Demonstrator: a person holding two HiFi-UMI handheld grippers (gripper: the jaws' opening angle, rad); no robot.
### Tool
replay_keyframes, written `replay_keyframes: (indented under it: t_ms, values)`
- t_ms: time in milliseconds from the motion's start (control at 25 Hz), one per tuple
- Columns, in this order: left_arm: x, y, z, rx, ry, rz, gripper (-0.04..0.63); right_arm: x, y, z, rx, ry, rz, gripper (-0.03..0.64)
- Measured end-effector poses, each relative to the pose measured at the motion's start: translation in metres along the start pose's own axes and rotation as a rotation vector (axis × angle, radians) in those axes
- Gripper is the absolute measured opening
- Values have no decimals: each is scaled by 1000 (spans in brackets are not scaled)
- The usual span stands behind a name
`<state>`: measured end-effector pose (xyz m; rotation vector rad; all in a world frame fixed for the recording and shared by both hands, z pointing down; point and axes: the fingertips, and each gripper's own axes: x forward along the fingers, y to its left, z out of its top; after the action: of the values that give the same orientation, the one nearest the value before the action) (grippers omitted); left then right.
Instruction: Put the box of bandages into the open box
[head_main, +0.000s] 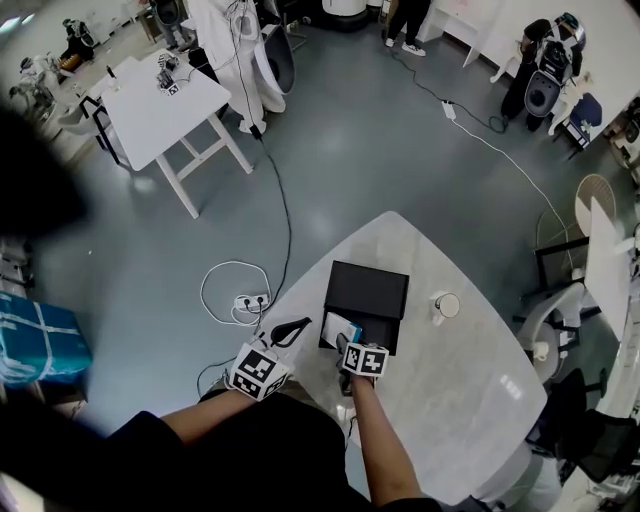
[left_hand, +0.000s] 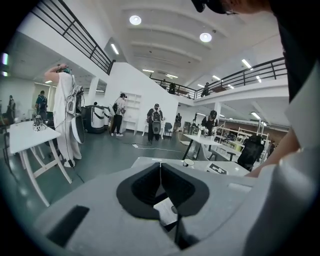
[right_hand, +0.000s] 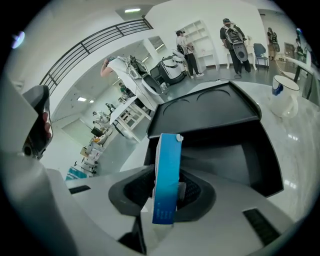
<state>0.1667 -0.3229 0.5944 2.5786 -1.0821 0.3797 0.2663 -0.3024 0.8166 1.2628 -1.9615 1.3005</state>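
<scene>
Pale marbled table (head_main: 470, 400) on grey hall floor, white cup (head_main: 446, 305) at 3 o'clock of the open box (head_main: 367, 290), right gripper (head_main: 345, 346) at its 7 o'clock edge, jaws clamped on the upright blue box of bandages (right_hand: 167, 175), left gripper (left_hand: 160, 172) at 9 o'clock, jaws together, empty.
</scene>
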Motion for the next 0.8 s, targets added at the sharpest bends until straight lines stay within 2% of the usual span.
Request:
replay_keyframes:
  t_ms: [80,320,800]
  values:
    - [0,0,3,3,-6,2,21,0,-3,0,-9,6,-4,79]
    - [-6,-2,-1,-10,-16,-14,21,-5,-8,5,-15,-23,-53,168]
    - [-5,-2,1,-12,-15,-42,21,-31,-34,27,7,-141,-153,207]
